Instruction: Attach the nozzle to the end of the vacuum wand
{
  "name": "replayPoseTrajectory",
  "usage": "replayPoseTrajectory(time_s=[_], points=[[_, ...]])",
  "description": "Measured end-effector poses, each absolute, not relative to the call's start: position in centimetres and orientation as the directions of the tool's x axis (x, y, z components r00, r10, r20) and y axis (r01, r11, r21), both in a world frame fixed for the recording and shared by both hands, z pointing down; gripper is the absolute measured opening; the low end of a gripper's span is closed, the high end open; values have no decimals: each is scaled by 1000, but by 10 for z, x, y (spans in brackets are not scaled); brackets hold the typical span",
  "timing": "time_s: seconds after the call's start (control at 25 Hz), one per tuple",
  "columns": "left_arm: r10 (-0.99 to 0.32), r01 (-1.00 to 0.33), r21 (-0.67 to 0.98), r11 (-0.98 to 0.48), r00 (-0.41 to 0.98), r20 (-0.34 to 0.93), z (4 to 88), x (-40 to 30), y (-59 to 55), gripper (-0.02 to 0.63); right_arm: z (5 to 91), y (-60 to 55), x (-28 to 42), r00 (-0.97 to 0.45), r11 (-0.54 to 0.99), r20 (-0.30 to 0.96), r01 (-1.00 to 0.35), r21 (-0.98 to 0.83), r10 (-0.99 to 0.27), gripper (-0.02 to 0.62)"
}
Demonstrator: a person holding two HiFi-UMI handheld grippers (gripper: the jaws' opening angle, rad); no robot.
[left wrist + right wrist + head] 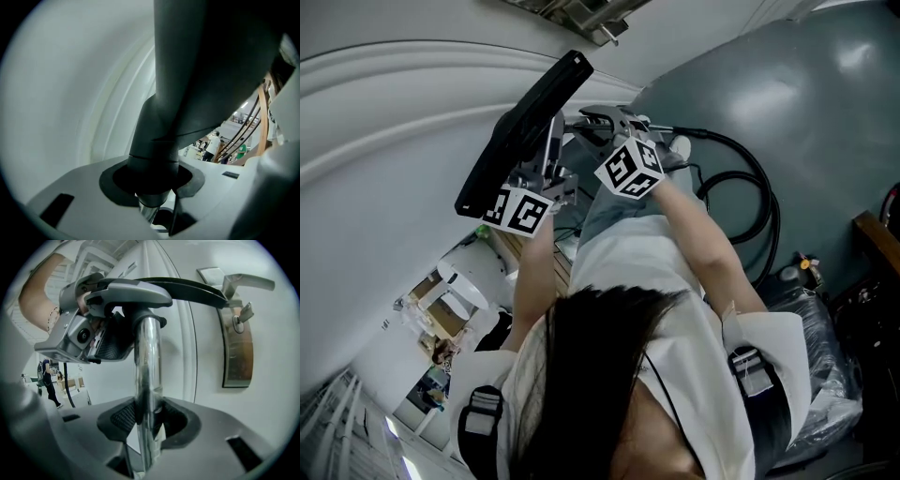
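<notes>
The black floor nozzle [525, 127] is held up in front of a white door. My left gripper [546, 169] is shut on the nozzle's dark grey neck [157, 140], which fills the space between its jaws [152, 187]. A bit of chrome tube [148, 212] shows just under the neck. My right gripper [602, 127] is shut on the chrome vacuum wand [147, 362], which stands upright between its pads [147, 420]. The wand's top end meets the nozzle's neck [140, 315], with the flat nozzle head [187, 287] above it. How deep the wand sits in the neck is hidden.
A black hose [750, 187] loops over the grey floor to the right. The white door carries a lever handle on a brown plate [238, 343] with a key in it. Bagged items [825, 356] lie at the lower right.
</notes>
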State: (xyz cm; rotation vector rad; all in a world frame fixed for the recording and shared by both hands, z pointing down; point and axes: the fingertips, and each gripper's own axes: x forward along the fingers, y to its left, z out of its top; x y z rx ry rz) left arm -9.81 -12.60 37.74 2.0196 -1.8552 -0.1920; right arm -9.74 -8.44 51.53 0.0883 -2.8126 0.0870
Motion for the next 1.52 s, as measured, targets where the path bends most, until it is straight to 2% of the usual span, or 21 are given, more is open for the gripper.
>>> replayPoseTrajectory(time_s=[0.48,1.16,1.52], points=[[-952,-946,322,-40,134,276,384,-97,-126,149,521,-75,-97,-942,999,335,-39,-28,-27,144],[-872,-932,347,-108,256,416,396,-93,-133,149,525,-72,-99,-930,999,366,-35,-10,-29,144],[-777,-933,331,-138,309,548,404,-85,-134,149,523,-73,-97,-923,999,385,-37,-2,-34,144]])
